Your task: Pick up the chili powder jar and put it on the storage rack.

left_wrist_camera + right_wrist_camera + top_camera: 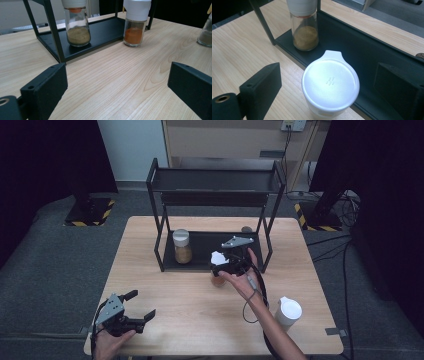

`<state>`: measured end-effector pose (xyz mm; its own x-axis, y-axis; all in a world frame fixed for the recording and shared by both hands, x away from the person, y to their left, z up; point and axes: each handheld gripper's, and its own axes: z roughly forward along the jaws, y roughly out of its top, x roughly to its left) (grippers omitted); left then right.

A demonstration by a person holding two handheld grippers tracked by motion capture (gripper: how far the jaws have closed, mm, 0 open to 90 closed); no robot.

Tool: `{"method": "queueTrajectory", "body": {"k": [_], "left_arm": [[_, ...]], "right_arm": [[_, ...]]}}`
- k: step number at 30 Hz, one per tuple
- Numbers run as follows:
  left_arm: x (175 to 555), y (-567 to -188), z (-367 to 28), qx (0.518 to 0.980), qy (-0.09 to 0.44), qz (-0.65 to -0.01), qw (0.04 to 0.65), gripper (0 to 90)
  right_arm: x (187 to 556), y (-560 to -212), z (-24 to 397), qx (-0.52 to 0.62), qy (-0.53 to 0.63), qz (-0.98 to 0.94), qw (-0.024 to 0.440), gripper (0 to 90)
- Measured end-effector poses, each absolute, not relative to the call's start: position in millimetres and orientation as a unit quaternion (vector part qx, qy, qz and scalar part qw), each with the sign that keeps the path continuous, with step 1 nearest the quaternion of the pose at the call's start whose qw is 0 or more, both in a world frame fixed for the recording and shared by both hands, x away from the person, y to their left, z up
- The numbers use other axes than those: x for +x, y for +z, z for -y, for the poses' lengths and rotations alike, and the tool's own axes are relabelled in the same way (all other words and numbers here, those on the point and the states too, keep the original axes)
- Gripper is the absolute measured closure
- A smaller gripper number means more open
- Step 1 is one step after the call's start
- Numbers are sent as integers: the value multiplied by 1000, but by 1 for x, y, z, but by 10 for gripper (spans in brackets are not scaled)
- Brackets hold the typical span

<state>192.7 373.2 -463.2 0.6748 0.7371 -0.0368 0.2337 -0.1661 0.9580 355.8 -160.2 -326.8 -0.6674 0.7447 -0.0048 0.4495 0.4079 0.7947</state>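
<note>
Wood table [165, 285]: glass jar [133, 26] w/ white flip lid, orange powder, between gaping right tool [329, 100] pads.

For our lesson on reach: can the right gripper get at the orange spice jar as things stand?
Probably yes. The right gripper hangs over the orange spice jar with open jaws either side of its white lid; nothing lies between, though the rack stands close behind.

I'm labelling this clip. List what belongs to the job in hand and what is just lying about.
In hand: right gripper, jaws open around the orange-spice jar; black rack, probably its destination.
Lying about: tan-spice jar on the rack's lower shelf; white-lidded jar by the table's right edge; left gripper, open and empty.
</note>
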Motion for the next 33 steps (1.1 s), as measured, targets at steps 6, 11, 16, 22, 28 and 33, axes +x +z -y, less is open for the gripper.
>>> {"method": "queueTrajectory", "body": {"k": [6,11,16,22,28,33], "left_arm": [[193,-463,-373,729,227,-333,554,18],[193,-463,-373,728,228,-334,554,19],[193,-463,-373,728,229,-333,553,19],[193,-463,-373,728,229,-333,554,19],[193,-463,-373,728,229,-333,553,20],[193,-463,-373,728,229,-334,553,20]], "right_arm": [[358,-335,152,377,390,-819,188,96],[359,-342,147,381,381,-820,194,123],[363,-351,144,389,376,-818,193,137],[365,-361,141,391,375,-819,192,195],[362,-367,139,393,378,-815,198,266],[357,-370,136,391,380,-813,205,308]]}}
